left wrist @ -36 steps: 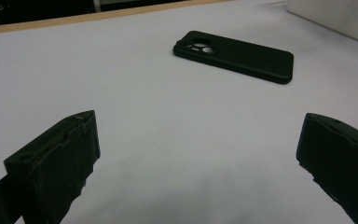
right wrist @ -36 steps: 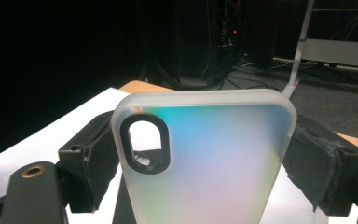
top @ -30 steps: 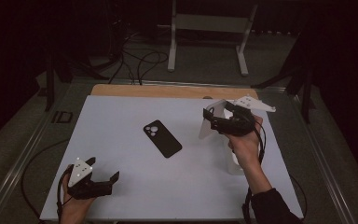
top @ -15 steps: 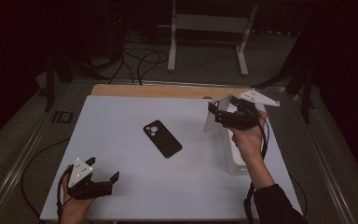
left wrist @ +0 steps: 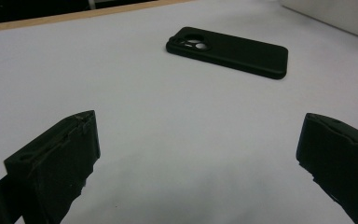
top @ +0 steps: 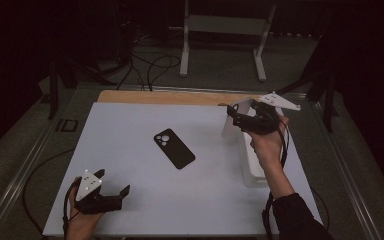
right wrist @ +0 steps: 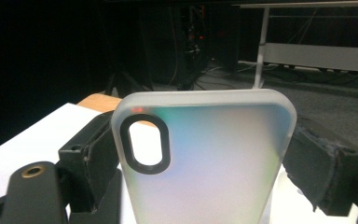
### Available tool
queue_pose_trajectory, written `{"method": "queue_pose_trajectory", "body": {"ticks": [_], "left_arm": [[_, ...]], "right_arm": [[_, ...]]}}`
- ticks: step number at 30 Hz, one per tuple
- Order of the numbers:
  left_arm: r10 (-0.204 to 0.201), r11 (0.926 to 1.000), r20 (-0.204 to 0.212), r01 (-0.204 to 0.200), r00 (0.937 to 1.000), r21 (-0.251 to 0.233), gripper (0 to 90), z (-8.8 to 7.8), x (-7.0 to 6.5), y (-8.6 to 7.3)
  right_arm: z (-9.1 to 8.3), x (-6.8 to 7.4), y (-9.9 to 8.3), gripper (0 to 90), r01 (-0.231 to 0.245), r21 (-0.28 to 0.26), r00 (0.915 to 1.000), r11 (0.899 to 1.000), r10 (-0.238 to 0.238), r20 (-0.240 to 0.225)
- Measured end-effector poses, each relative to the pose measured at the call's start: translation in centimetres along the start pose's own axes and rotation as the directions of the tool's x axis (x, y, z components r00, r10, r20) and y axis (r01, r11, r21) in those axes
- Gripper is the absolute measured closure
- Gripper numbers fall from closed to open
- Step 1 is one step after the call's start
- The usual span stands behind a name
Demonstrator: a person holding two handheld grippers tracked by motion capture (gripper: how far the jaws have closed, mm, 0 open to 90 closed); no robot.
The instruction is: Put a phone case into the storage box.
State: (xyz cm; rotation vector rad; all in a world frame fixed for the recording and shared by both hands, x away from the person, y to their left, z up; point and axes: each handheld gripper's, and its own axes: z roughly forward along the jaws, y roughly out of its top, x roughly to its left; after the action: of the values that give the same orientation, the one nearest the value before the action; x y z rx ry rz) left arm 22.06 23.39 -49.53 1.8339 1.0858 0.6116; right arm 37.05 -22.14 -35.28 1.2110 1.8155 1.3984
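A black phone [top: 175,148] lies camera side up in the middle of the white table [top: 130,125]; in the left gripper view the phone [left wrist: 228,50] lies ahead of the jaws. My left gripper [top: 122,196] rests near the table's front left corner, open, with nothing between its jaws [left wrist: 198,135]. At the right, my right gripper [top: 237,120] is raised above the table and shut on a frosted translucent phone case [top: 230,127]. In the right gripper view, the case [right wrist: 205,154] stands upright between the two jaws, camera cutout at its upper left.
A white tray [top: 252,165] sits on the table's right side, under the right hand. A wooden strip [top: 170,96] runs along the far edge. Beyond it, a metal stand [top: 220,30] and cables lie on the dark floor.
My right gripper has drifted slightly to the right and farther back with the case still in it. The left gripper and the phone have not moved.
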Motion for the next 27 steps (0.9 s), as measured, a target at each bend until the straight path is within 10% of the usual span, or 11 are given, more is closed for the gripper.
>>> {"method": "queue_pose_trajectory", "body": {"ticks": [27], "left_arm": [[0.003, 0.9999, -0.007, -0.003, 1.0000, 0.011, 0.0, 0.1, 0.0, 0.0]], "right_arm": [[1.5, -2.5, 1.2, 16.6, 0.049, 0.017, 0.9919, 0.999, -0.051, 0.117]]}}
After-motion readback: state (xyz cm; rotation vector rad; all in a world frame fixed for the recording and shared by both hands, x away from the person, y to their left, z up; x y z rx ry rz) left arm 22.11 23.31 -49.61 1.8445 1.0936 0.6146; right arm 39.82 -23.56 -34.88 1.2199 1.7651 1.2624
